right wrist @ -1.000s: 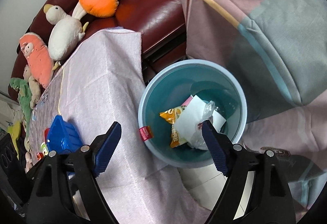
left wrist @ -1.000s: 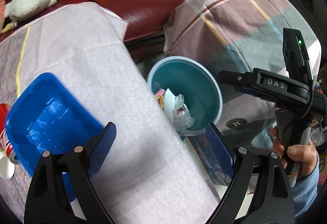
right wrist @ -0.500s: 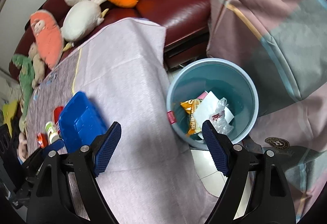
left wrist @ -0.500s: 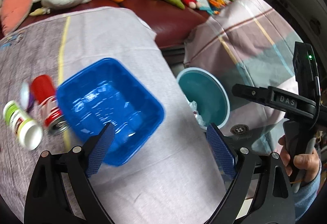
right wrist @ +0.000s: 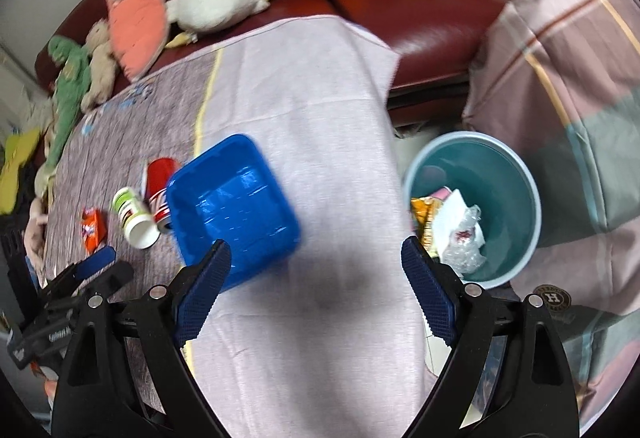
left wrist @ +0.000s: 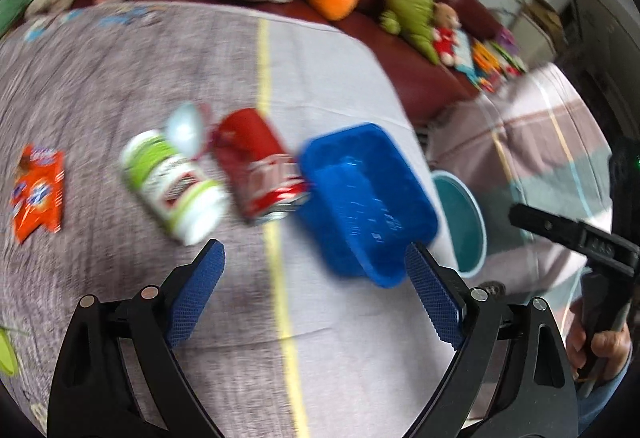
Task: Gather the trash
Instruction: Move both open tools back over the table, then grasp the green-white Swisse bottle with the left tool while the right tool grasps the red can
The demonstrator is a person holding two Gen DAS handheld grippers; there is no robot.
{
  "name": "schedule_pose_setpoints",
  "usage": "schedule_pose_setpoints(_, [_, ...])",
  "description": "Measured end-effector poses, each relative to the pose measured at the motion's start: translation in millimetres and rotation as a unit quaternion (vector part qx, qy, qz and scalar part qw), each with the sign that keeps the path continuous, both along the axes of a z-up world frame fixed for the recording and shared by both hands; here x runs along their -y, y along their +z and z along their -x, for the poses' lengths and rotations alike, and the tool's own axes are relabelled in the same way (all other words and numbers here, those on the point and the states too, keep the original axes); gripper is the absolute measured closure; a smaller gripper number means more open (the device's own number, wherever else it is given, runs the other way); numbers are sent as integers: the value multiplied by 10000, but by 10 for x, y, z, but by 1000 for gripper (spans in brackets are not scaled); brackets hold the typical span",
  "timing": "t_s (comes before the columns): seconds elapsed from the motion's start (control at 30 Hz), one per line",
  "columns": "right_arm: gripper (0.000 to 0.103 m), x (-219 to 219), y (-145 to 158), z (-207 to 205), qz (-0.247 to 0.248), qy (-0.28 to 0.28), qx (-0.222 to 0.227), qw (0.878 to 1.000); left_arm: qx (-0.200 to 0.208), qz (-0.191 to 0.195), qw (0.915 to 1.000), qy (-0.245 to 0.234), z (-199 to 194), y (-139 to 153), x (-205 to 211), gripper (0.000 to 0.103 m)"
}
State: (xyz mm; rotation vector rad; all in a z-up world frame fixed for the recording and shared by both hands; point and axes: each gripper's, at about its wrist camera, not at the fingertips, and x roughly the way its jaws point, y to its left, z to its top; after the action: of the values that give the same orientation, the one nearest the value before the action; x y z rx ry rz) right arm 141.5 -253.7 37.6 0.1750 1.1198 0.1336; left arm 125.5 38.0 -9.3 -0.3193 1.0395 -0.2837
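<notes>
Trash, a can (left wrist: 260, 166), bottle (left wrist: 172, 186) and packet (left wrist: 38, 194), lies on the cloth left of the tub (left wrist: 368, 198), both grippers (left wrist: 316, 294) (right wrist: 316, 290) wide open and empty, so a fast grab could roll the can away.

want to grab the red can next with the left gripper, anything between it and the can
Nothing visible blocks it. The left gripper is open and empty above bare tablecloth. The red can lies ahead, flanked closely by the white bottle and blue tub.
</notes>
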Motion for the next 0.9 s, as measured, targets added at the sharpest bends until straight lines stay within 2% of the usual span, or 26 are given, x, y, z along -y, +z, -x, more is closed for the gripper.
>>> schedule_pose_setpoints(0.2, [20, -315, -6, -68, 76, 275, -61, 9996, -313, 71, 9968, 725, -138, -163, -513, 11])
schedule_pose_setpoints(0.37, [20, -439, -7, -149, 100, 348, -85, 9993, -513, 180, 9927, 1081, -314, -274, -723, 11])
schedule_pose_setpoints(0.6, [20, -501, -44, -329, 131, 362, -138, 9992, -710, 211, 9892, 1262, -573, -441, -767, 11])
schedule_pose_setpoints(0.9, [20, -778, -95, -633, 192, 611, -224, 9977, -892, -26, 9881, 1254, -687, -727, -724, 11])
